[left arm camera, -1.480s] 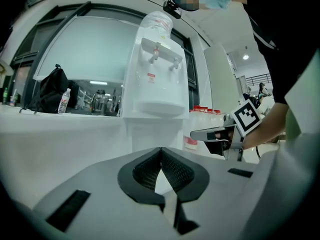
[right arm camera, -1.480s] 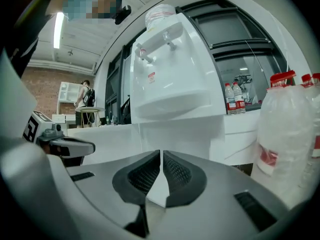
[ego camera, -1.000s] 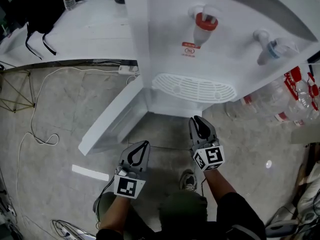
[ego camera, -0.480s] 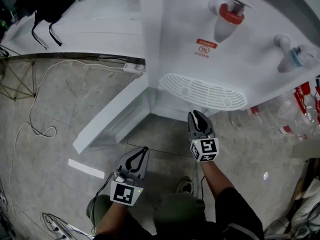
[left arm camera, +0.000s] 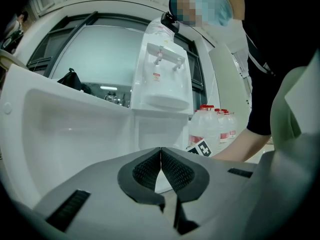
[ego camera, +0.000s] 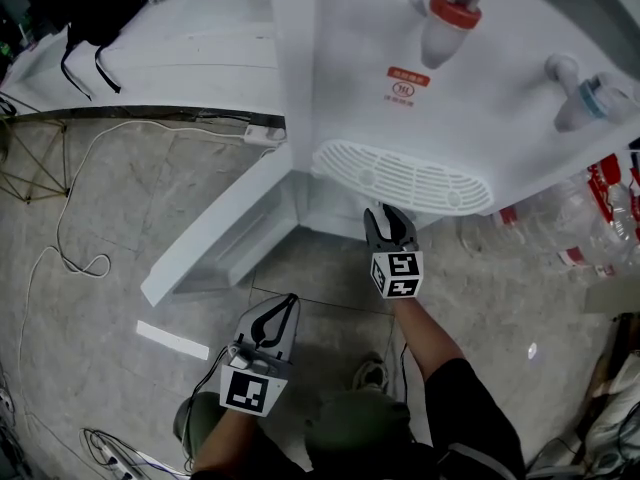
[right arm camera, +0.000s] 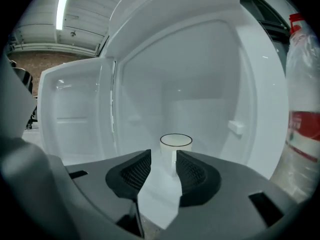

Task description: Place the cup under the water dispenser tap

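On my right gripper (right arm camera: 163, 165) the jaws are released, they have just been opening, and the white cup (right arm camera: 176, 148) stands upright in the gap just past their tips, no pad pressing on it, inside the open compartment (right arm camera: 200, 84) low in the dispenser (ego camera: 350, 98). My left gripper (left arm camera: 160, 159) is clenched, pad against pad with nothing inside, and hangs back from the dispenser. In the head view the right gripper points under the grille (ego camera: 400, 178), below the red tap (ego camera: 447, 16), and the compartment door (ego camera: 215, 233) stands open at the left.
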A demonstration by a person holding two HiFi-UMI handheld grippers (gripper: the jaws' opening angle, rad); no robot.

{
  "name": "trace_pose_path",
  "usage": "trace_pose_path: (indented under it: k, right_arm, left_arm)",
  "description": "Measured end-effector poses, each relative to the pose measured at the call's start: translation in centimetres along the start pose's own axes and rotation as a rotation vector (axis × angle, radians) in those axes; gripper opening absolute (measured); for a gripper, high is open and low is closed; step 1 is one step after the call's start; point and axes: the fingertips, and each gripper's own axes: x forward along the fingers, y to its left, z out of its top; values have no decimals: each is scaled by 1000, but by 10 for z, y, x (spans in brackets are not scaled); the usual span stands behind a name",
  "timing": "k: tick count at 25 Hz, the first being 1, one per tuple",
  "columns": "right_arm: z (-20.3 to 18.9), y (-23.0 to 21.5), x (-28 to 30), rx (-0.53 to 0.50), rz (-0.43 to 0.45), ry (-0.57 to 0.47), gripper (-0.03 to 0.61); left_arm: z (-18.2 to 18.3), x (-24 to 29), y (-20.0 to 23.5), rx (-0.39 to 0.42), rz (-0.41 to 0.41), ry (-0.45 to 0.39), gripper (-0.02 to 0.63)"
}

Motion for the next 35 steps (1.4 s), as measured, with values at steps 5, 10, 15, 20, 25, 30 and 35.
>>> trace_pose_path:
  k: [5,10,15,20,25,30,35]
  right_arm:
    - [-15,-15,22,39,-66,45,156]
    - [-25,-27,37,61,-80,90,156]
    - [-26,-25,43,13,-55,122,155]
    - [-28,-26,48,-28,-86,151,124]
    - [-28,-27,45,-4,-94,137,80]
    - [-26,-26,43,6,-97,122,78]
    - [-28,-21,31,36,-84,115,77]
  left_arm:
    - [3,-4,2,-6,4,-10,18]
    - [4,-5,4,-6,2,-16,18]
    - [1,-6,0,-9,-11,-5,18]
    - [0,-7,-1,-14,-14,2,18]
    - [1,-7,1,-18,-8,-4,18]
    - [1,-5,5,-18,-4,-10,18]
    - [2,-4,8,-22,-6,-22,18]
